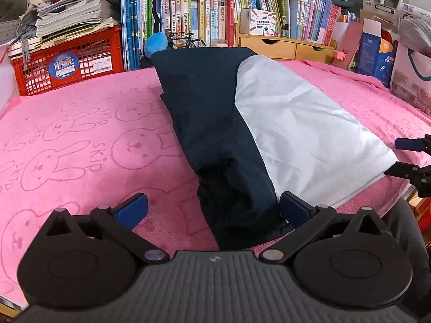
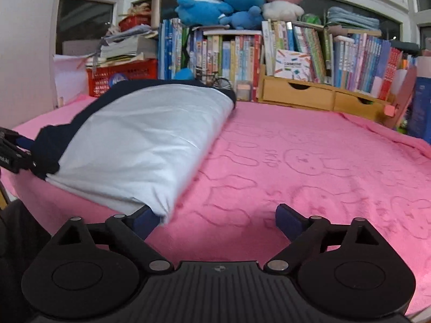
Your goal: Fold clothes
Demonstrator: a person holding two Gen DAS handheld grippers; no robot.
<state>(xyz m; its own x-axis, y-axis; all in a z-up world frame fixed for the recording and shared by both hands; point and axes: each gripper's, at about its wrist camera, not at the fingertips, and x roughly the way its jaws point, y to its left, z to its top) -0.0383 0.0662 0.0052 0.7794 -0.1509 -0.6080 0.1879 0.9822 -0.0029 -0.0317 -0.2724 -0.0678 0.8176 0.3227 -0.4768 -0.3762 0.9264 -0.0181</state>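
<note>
Both grippers sit low at the near end of the folded navy and white garment (image 1: 269,123) on the pink towel (image 2: 309,161), the left gripper (image 1: 214,212) wide open around its navy end, the right gripper (image 2: 215,219) wide open at its white corner, bare towel beyond.

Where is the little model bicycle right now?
The model bicycle stands at the table's far edge against the books, just behind the navy and white garment, beside a blue plush.
</note>
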